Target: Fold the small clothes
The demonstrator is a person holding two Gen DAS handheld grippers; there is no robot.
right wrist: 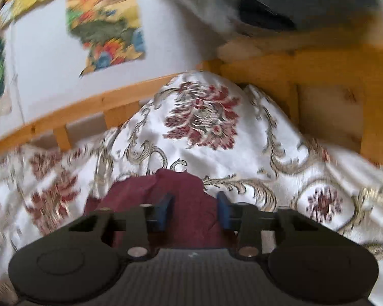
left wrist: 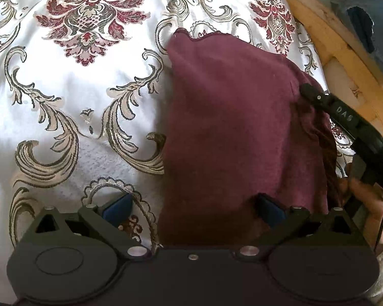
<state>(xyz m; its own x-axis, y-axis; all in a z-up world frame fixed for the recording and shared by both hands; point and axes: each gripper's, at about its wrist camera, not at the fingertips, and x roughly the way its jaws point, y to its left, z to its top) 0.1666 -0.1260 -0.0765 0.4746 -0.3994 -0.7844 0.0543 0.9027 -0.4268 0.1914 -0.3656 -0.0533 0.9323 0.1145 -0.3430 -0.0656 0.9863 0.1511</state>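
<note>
Left wrist: maroon cloth [left wrist: 229,127] on bedspread [left wrist: 76,89]

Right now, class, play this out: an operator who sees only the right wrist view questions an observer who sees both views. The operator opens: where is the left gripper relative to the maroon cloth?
Observer: The left gripper is open and straddles the left edge of the cloth, with one finger over the cloth and one over the bedspread.
Operator: Where does my gripper sit?
Observer: The right gripper sits at the cloth's right side, where darker folds bunch beneath it.
Operator: And the cloth's far end?
Observer: A wavy hem lies flat on the bedspread.
</note>
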